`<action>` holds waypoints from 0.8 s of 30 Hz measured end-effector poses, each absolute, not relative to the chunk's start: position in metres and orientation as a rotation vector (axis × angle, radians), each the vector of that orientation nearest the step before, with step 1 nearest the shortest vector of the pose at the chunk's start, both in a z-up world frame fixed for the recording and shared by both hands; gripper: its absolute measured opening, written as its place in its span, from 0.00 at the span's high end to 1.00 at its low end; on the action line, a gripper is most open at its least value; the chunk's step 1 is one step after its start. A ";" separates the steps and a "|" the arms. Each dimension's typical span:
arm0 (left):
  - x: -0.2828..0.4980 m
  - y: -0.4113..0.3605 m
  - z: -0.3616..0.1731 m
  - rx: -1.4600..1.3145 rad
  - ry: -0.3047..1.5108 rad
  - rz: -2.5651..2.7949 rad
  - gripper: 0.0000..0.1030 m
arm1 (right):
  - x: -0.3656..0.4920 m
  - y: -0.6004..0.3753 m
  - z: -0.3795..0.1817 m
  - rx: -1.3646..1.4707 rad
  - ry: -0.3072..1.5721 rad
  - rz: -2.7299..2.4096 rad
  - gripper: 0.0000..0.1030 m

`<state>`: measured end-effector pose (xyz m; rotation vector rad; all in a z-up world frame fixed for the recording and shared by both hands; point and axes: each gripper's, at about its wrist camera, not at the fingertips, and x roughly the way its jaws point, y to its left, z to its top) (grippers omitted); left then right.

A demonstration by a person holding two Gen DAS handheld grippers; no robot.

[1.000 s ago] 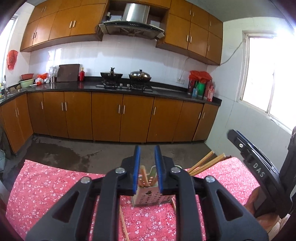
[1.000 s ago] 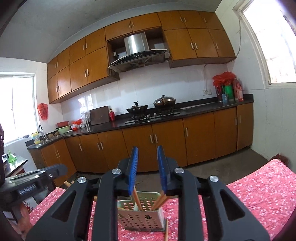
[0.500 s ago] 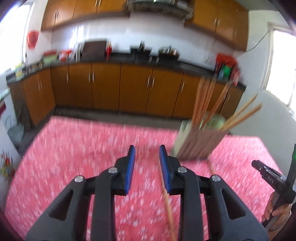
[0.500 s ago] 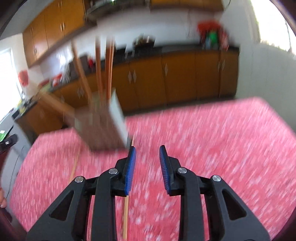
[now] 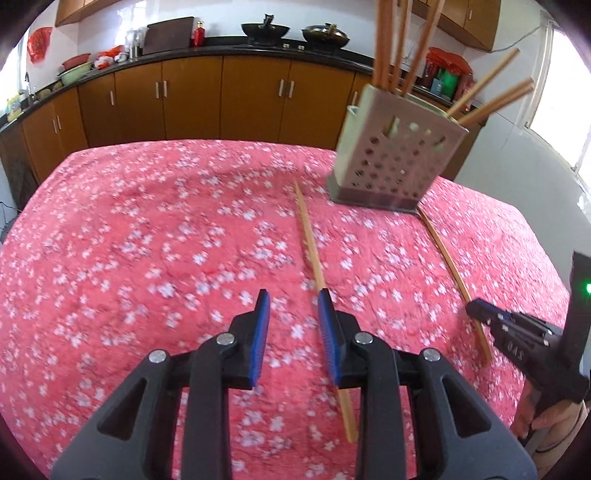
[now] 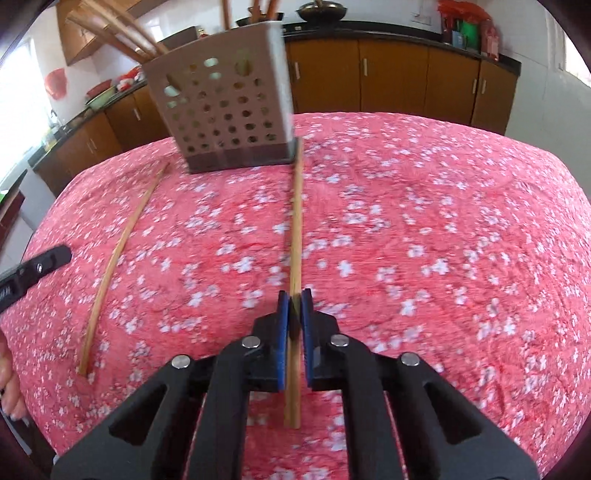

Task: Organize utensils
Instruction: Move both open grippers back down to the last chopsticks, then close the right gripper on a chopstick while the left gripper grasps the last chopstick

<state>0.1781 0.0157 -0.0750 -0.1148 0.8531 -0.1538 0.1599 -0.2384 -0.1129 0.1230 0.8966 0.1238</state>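
A perforated grey utensil holder [image 5: 395,162] with several wooden chopsticks stands upright on the pink floral tablecloth [image 5: 147,240]; it also shows in the right wrist view [image 6: 225,114]. Two loose chopsticks lie on the cloth. My right gripper [image 6: 294,299] is shut on the right chopstick [image 6: 296,221], low at the cloth; that chopstick shows in the left wrist view [image 5: 450,266] with the right gripper [image 5: 480,314] at it. My left gripper [image 5: 291,302] is open and empty, just left of the other chopstick [image 5: 312,251], which also shows in the right wrist view [image 6: 114,254].
The table's far edge drops toward brown kitchen cabinets [image 5: 221,99] and a dark counter with pots [image 5: 264,29]. A window [image 5: 569,92] is at the right. The left gripper's body [image 6: 33,273] shows at the right wrist view's left edge.
Both grippers have tilted down from the room toward the cloth and come lower. The right gripper has closed around the right chopstick. The left gripper stays open.
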 end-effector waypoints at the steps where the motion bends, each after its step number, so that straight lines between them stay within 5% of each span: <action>1: 0.178 0.010 -0.075 -0.113 0.860 -0.162 0.73 | 0.161 -0.245 -0.113 0.131 0.895 0.101 0.93; 7: 0.178 -0.014 -0.091 -0.071 0.912 -0.176 0.74 | 0.161 -0.271 -0.114 0.183 0.887 0.028 0.93; 12: 0.186 -0.018 -0.105 -0.060 0.937 -0.141 0.90 | 0.162 -0.274 -0.114 0.170 0.882 0.025 0.92; 24: 0.236 0.040 -0.106 -0.091 0.932 -0.006 0.90 | 0.194 -0.277 -0.113 0.122 0.876 -0.012 0.92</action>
